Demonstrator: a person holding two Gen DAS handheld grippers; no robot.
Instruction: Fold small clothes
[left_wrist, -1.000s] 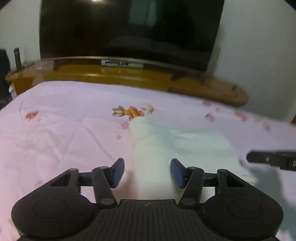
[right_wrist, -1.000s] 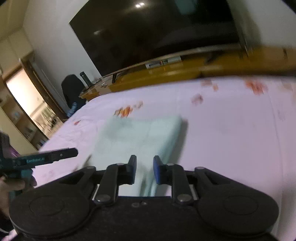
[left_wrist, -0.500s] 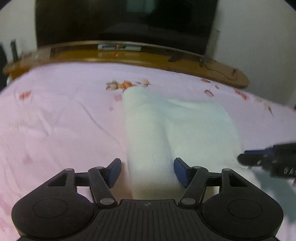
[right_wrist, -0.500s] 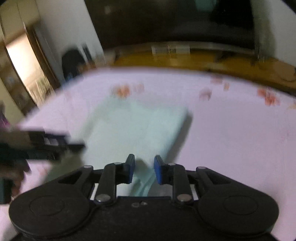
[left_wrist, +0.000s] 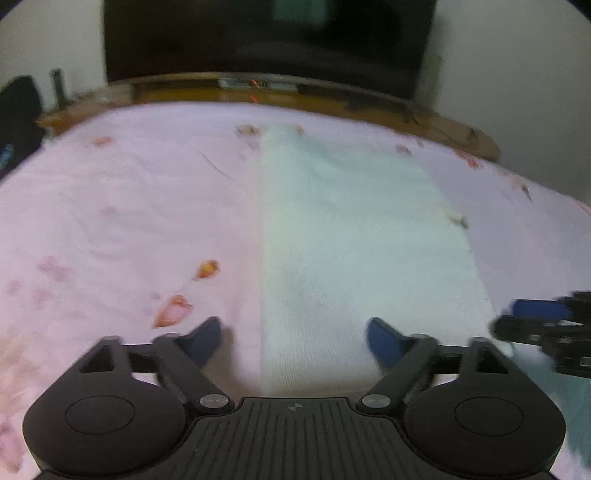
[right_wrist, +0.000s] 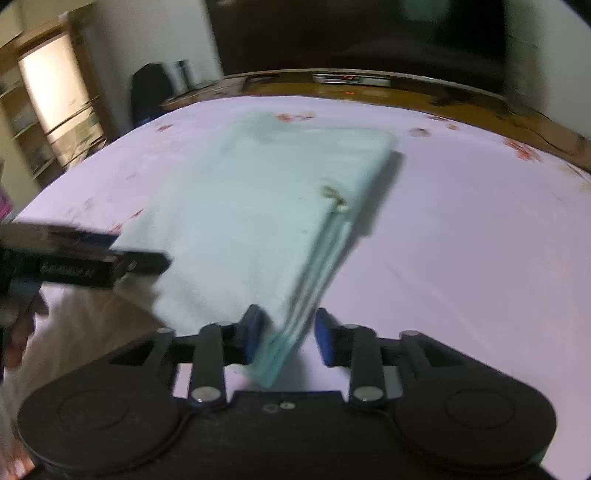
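Left gripper (left_wrist: 293, 338) jaws have just been opening wide, straddling the folded cloth's (left_wrist: 354, 236) lower-centre edge; right gripper (right_wrist: 286, 334) jaws — part-open, just been opening — release its stacked corner onto the bed (right_wrist: 461, 236).

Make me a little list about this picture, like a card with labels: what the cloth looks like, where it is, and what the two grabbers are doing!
cloth: pale green folded cloth, lying flat in layers
where: on a pink flowered bedsheet
left gripper: jaws have just been opening, now wide; the cloth's near left edge lies between them, pads not pressing
right gripper: jaws have just been opening; the cloth's stacked corner sits between them, right pad clear of it
behind: dark TV on a wooden stand
picture: blurry
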